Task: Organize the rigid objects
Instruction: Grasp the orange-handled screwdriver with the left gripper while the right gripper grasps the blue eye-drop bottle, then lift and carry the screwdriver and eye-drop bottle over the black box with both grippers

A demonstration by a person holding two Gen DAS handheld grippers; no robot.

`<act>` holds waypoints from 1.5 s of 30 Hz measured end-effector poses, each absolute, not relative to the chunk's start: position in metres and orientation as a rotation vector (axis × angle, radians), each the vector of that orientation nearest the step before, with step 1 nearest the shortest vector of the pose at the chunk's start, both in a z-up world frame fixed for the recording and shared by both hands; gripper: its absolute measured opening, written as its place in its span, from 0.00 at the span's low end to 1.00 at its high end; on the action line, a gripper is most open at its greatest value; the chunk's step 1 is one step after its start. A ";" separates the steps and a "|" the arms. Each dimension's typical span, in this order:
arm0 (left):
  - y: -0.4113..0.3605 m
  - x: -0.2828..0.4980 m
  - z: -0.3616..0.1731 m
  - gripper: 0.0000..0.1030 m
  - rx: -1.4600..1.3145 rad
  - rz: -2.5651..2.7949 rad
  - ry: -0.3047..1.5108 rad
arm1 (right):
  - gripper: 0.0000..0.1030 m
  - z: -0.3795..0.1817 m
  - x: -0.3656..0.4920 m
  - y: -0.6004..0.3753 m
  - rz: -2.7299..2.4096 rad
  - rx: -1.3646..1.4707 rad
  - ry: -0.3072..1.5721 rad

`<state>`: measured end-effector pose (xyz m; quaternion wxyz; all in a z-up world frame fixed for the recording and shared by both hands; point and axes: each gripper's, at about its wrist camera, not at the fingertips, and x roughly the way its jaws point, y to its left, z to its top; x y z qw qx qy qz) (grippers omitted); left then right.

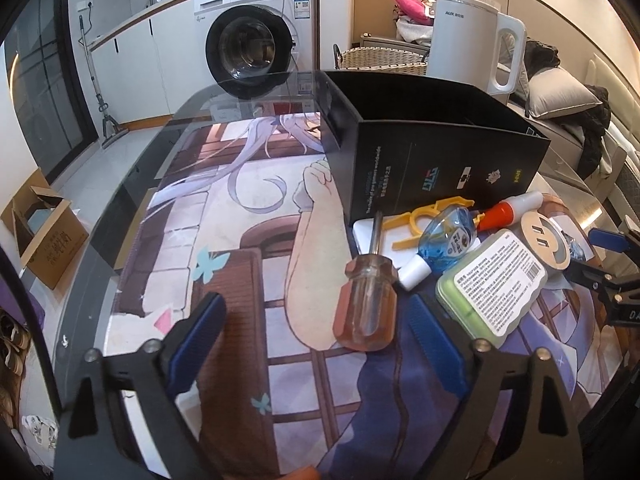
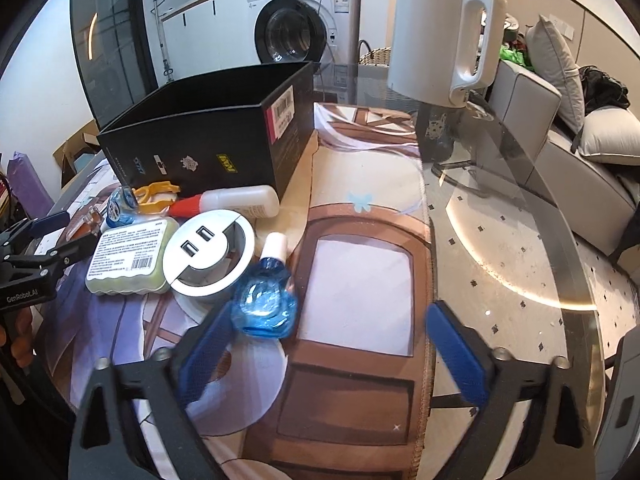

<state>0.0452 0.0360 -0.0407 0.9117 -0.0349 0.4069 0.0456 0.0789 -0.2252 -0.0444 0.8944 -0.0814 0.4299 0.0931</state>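
A black open box [image 1: 436, 152] [image 2: 208, 136] stands on the printed mat. In front of it lie a screwdriver with a clear orange handle [image 1: 366, 304], a yellow clip [image 1: 424, 220], two blue bottles [image 1: 444, 244] [image 2: 264, 300], a white tube with a red cap [image 2: 228, 202], a green case with a label [image 1: 496, 284] [image 2: 130, 260] and a round USB hub [image 2: 210, 256]. My left gripper [image 1: 316, 320] is open, just before the screwdriver handle. My right gripper [image 2: 328, 336] is open, its left finger beside the nearer blue bottle.
A white kettle [image 2: 444, 36] stands at the back on the glass table [image 2: 520, 240]. A washing machine [image 1: 256, 32], a wicker basket [image 1: 380, 60] and a sofa [image 2: 580, 140] surround the table. A cardboard box [image 1: 44, 228] sits on the floor at left.
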 end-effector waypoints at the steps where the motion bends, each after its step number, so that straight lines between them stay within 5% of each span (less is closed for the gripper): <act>1: 0.036 0.046 -0.041 0.78 -0.077 0.085 0.842 | 0.87 -0.044 0.078 -0.225 0.192 -0.171 0.889; 12: 0.034 0.047 -0.039 0.51 -0.074 0.039 0.828 | 0.67 -0.042 0.083 -0.227 0.198 -0.173 0.866; 19: 0.029 0.044 -0.038 0.29 -0.066 0.003 0.810 | 0.45 -0.040 0.080 -0.221 0.232 -0.185 0.852; 23: 0.028 0.043 -0.038 0.28 -0.061 0.006 0.801 | 0.30 -0.039 0.077 -0.218 0.248 -0.188 0.846; 45: 0.032 0.030 -0.028 0.24 -0.077 0.016 0.757 | 0.30 -0.024 0.055 -0.210 0.280 -0.237 0.740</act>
